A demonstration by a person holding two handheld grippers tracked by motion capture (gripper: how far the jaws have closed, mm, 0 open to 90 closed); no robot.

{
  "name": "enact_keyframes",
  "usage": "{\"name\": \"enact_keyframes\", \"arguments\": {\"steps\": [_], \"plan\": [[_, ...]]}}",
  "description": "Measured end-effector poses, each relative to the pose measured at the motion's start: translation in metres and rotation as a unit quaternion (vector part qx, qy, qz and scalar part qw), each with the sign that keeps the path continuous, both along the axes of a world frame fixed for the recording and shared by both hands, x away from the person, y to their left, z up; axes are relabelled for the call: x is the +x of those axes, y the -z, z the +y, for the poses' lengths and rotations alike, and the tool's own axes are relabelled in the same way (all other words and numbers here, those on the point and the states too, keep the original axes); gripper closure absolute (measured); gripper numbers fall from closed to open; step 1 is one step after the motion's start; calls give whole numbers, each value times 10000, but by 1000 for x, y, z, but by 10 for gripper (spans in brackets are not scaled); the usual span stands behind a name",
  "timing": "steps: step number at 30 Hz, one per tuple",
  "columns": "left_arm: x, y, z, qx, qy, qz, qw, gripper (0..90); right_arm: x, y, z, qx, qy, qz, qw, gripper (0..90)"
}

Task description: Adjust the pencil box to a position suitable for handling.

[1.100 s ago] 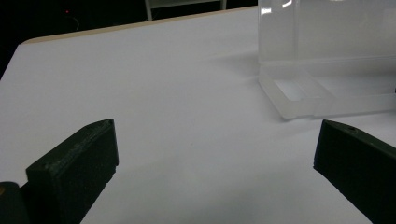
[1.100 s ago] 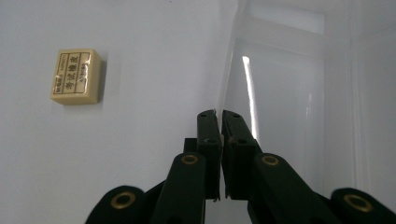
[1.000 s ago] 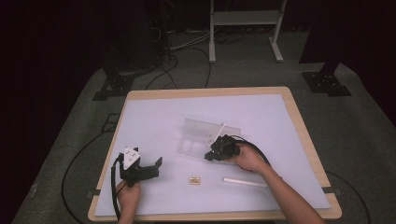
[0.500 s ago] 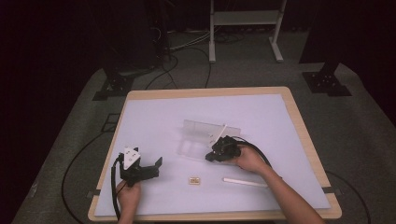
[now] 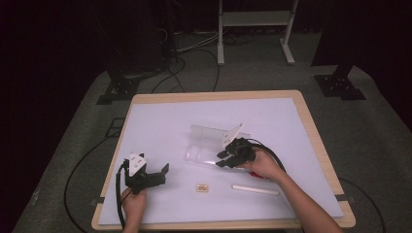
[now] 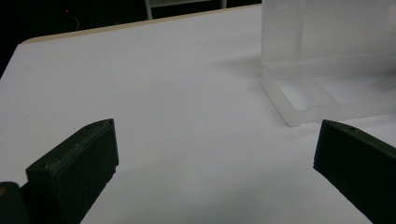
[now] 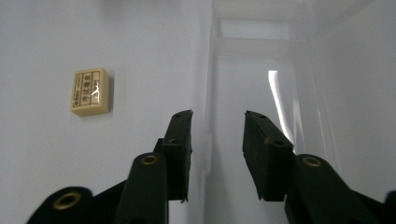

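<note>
A clear plastic box (image 5: 211,141) lies open in the middle of the white mat, its lid standing upright behind the tray. My right gripper (image 5: 222,159) is at the tray's near right side. In the right gripper view its jaws (image 7: 217,114) have just been opening and stand partly apart astride the tray's left rim (image 7: 208,70), without pressing on it. A small beige eraser (image 7: 90,91) lies on the mat to their left, also seen at the front of the mat (image 5: 201,187). My left gripper (image 5: 160,175) rests wide open and holds nothing, facing the box (image 6: 317,70).
A white stick (image 5: 255,190) lies on the mat in front of the right hand. A small red thing (image 5: 258,176) shows beside that hand. The wooden table edge (image 5: 218,224) runs close to both forearms. Cables and stand feet lie on the floor beyond.
The right gripper's jaws now stand apart where they looked closed before. Both hands have kept their places.
</note>
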State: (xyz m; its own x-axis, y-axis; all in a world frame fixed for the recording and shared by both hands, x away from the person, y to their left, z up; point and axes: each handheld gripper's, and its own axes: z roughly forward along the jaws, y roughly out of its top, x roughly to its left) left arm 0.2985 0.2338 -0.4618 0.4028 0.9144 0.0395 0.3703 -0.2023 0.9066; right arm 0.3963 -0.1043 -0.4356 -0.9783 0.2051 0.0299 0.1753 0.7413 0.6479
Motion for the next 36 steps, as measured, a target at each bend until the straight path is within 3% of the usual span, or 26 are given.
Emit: {"name": "enact_keyframes", "arguments": {"steps": [9, 19, 36], "plan": [[0, 0, 0, 7, -3, 6, 10000, 0, -3, -13, -16, 169, 240, 62, 9996, 491], [1, 0, 0, 6, -17, 22, 10000, 0, -9, -19, -35, 341, 464, -14, 9983, 406], [-1, 0, 0, -22, 25, -12, 10000, 0, -16, -18, -71, 568, 847, 49, 9948, 396]]}}
